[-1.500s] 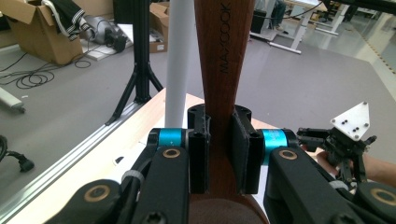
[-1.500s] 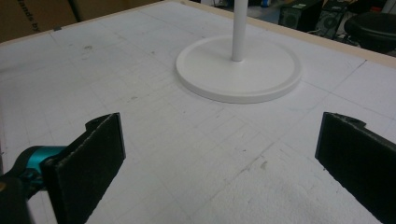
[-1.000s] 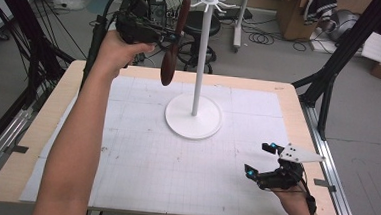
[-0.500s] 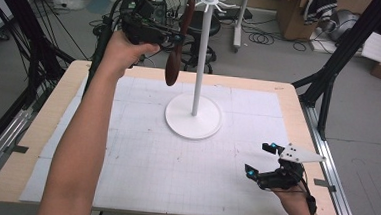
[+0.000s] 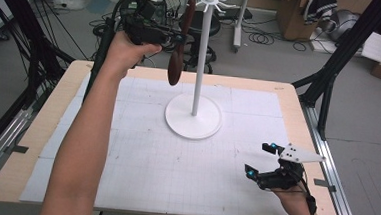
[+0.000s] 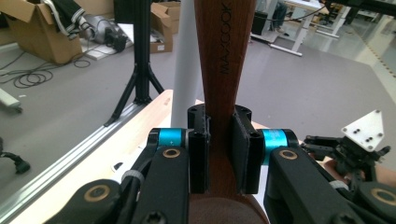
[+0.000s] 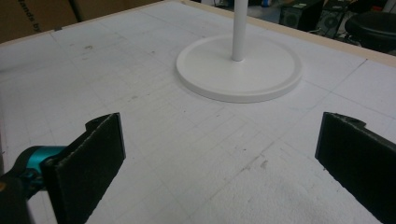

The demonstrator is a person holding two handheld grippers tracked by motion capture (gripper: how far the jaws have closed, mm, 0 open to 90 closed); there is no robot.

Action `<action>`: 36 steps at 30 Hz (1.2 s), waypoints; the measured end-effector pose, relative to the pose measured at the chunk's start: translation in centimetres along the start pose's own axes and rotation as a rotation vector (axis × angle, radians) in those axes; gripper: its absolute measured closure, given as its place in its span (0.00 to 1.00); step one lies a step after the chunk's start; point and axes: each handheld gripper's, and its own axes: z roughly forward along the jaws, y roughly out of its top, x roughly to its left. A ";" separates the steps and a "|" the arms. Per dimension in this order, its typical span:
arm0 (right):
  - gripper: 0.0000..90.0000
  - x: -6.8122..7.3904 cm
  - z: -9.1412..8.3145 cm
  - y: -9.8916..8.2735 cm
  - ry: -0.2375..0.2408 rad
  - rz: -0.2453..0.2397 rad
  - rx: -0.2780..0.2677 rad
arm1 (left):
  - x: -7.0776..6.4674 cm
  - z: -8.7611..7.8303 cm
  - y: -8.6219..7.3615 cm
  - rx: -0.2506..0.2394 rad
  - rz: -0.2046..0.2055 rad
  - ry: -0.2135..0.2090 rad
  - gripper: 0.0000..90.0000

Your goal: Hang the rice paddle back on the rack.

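I am clamping my left gripper [image 6: 218, 154] on the handle of a dark wooden spoon [image 5: 179, 41], its black pads pressing flat on either side of the smooth, reddish-brown wood with lettering stamped along it; the spoon is hanging almost upright from my grip, its rounded bowl pointing down and its handle tip reaching up beside the hooks; just past the spoon, the white stand [image 5: 199, 58] is rising as a slim, smooth pole from a round, flat, rimmed base, and a ring of short prongs is spreading out at its top. I am judging that the spoon is being brought to hang from one of those prongs: the lift is done, since the spoon is well clear of the table [image 5: 289, 101], but the hanging is not, since it is touching no prong that I can see. My right gripper [image 5: 270, 167] is resting low on the table's matte white, faintly gridded and scuffed mat, well apart from the stand, its jaws spread wide and holding nothing.
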 end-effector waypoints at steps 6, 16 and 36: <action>0.01 0.1 0.1 0.1 0.007 0.002 0.005 | 0.0 0.2 -0.1 -0.007 0.000 0.010 0.86; 0.01 0.0 0.1 0.0 0.010 0.003 0.007 | -0.1 -0.2 0.0 -0.012 0.014 0.027 0.77; 0.01 0.2 0.2 0.1 0.012 -0.003 0.008 | -1.6 -1.8 -2.4 0.062 -0.009 0.005 0.03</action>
